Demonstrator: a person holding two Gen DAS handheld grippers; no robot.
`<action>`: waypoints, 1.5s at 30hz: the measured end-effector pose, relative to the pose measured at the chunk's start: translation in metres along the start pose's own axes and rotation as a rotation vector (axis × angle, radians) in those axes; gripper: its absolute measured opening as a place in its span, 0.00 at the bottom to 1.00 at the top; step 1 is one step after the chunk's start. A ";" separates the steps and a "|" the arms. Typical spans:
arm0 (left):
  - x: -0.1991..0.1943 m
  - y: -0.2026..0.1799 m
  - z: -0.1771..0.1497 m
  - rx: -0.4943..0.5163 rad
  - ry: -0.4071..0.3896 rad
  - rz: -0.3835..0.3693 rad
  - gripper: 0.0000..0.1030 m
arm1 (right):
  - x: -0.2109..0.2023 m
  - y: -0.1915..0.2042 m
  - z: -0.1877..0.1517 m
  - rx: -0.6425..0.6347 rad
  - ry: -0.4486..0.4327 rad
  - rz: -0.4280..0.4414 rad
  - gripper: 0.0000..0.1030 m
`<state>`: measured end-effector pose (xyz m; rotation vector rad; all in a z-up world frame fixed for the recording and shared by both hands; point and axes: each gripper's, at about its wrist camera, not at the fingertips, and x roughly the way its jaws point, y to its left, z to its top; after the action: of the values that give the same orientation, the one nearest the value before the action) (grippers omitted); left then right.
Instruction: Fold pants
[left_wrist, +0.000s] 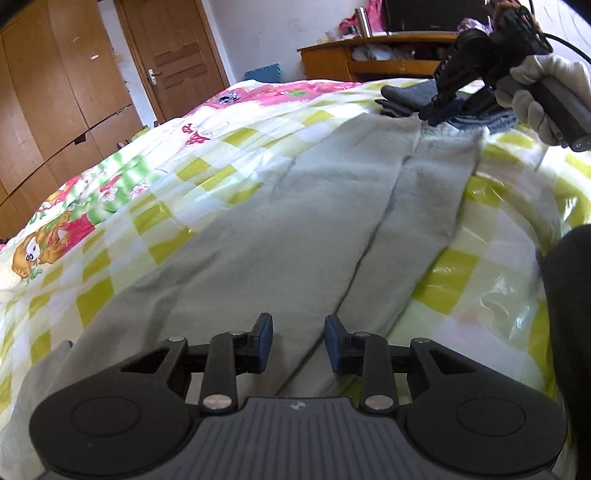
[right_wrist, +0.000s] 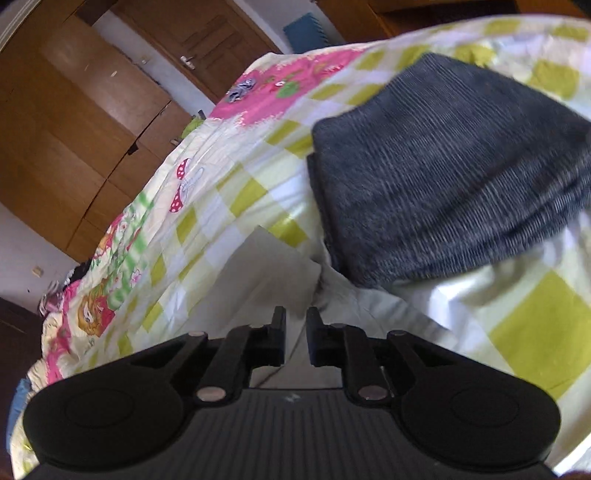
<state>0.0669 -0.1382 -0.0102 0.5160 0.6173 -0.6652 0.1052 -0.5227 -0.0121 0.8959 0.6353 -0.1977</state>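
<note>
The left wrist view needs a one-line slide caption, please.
Open left gripper over pale pants on a checked bedspread.

The pants (left_wrist: 280, 236) are pale grey-green and plain. The bedspread (left_wrist: 155, 206) is checked white and yellow-green, with pink cartoon and red spotted-mushroom prints toward its far edge. The folded garment (right_wrist: 450, 166) is dark grey, finely ribbed. The wardrobe (left_wrist: 48, 92) is brown wood.
</note>
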 end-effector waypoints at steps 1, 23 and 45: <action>0.000 -0.003 0.001 0.014 0.004 0.008 0.44 | 0.004 -0.003 0.001 0.024 0.001 0.021 0.16; 0.008 -0.024 0.045 0.100 -0.079 -0.006 0.47 | -0.050 -0.027 0.014 0.105 -0.112 0.109 0.03; -0.002 -0.030 0.043 0.131 -0.077 0.000 0.50 | -0.052 -0.048 -0.002 0.138 -0.018 0.073 0.04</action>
<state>0.0604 -0.1843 0.0144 0.6096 0.5035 -0.7260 0.0426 -0.5557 -0.0138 1.0480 0.5758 -0.1855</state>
